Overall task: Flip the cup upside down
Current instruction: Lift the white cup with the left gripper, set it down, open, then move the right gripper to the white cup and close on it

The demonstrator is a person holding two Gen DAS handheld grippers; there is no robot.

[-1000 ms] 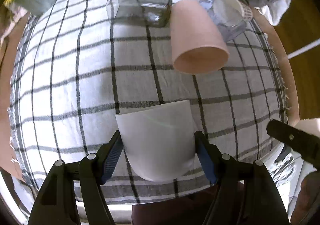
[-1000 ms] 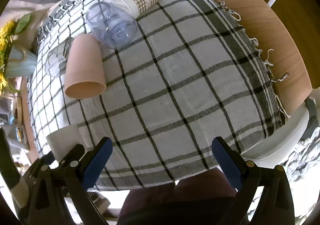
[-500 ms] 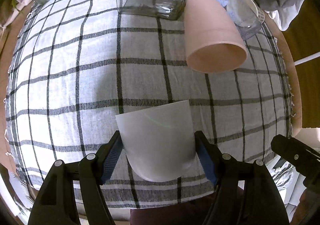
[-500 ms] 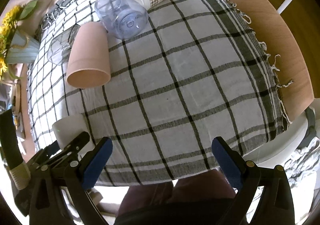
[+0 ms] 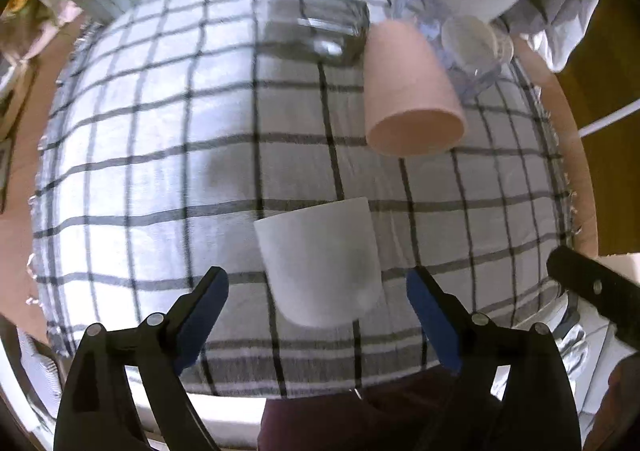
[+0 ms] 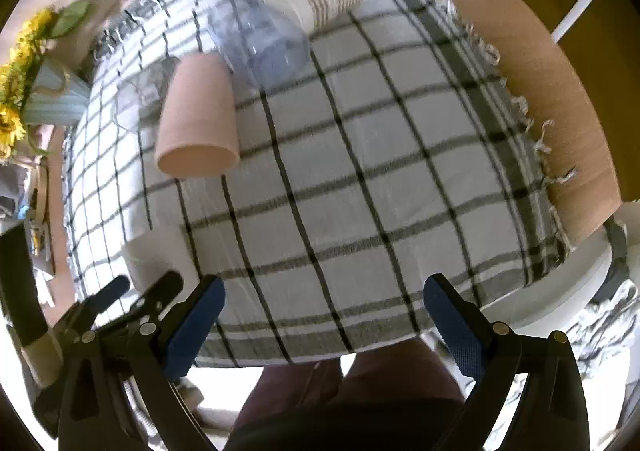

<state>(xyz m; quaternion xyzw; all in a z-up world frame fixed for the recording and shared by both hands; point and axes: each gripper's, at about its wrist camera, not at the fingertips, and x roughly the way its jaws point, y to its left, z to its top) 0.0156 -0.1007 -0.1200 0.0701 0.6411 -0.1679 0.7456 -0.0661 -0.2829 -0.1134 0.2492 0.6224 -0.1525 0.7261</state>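
no readable text, no labels, no brand marks, no numbers or signs on any surface

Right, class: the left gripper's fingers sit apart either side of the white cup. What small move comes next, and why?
Probably draw the left gripper straight back from the white cup. Its jaws stand open with a gap on each side, and the cup seems to rest wide end down on the checked cloth, so the flip looks done. Moving sideways could knock it.

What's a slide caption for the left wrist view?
Left gripper open around the white cup on the checked cloth; pink cup lies beyond.
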